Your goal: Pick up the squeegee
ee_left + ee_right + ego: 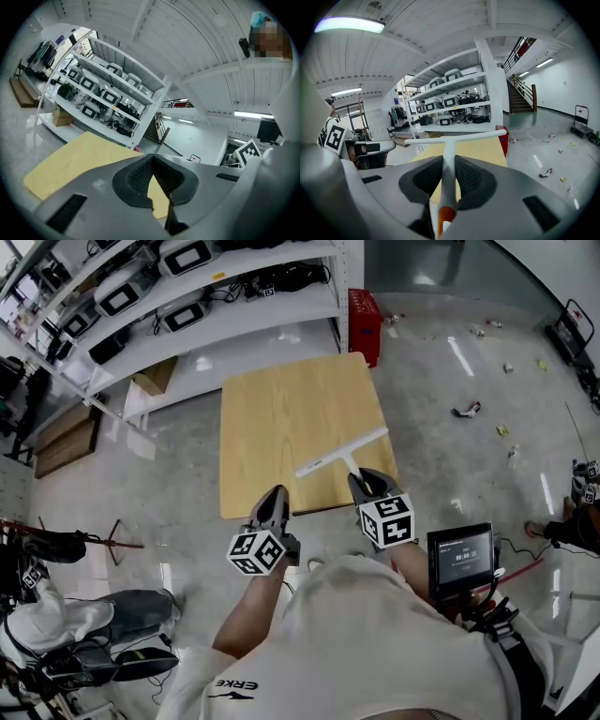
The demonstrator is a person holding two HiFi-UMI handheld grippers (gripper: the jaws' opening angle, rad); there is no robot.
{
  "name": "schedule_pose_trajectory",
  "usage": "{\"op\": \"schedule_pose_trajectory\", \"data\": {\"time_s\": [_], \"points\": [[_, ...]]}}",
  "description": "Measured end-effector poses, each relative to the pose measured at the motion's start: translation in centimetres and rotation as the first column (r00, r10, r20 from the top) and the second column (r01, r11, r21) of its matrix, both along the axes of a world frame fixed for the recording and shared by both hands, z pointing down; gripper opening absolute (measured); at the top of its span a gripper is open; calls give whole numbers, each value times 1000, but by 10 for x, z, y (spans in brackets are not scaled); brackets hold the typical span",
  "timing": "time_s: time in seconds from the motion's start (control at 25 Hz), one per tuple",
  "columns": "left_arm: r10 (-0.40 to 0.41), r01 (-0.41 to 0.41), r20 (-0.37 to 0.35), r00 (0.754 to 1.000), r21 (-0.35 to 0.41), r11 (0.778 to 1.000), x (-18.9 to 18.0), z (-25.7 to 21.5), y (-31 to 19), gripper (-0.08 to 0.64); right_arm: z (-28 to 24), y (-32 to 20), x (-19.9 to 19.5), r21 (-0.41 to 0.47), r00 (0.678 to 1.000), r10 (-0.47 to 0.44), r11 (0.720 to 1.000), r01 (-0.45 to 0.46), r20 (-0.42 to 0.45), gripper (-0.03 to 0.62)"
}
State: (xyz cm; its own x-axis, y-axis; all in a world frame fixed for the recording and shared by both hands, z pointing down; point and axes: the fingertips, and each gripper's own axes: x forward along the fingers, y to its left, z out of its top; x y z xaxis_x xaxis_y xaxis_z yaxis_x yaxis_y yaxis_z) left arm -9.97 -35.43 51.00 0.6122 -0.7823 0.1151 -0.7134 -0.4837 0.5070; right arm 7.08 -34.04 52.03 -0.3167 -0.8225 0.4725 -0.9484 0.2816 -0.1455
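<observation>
Item: white plastic T-shaped squeegee [337,453], slim handle with an orange end, long thin blade. Location: held over the near edge of the light wooden square table [281,418]. My right gripper [448,176] was clamped on the handle. My left gripper [152,161] hung beside that edge, jaws together, empty. Judged light, stiff and smooth; the handle's middle seemed the best hold.

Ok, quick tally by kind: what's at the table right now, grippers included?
squeegee: 1
wooden table: 1
grippers: 2 (left gripper with nothing in it, right gripper shut on the squeegee's handle)
Total: 4
</observation>
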Motion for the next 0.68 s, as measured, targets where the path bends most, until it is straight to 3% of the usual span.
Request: {"op": "schedule_pose_trajectory", "data": {"time_s": [0.68], "points": [[-32,32,-4,999,8,999,-24,3,7,5,4,-1,-21,15,1000,-17,1000,17,-4,84]]}}
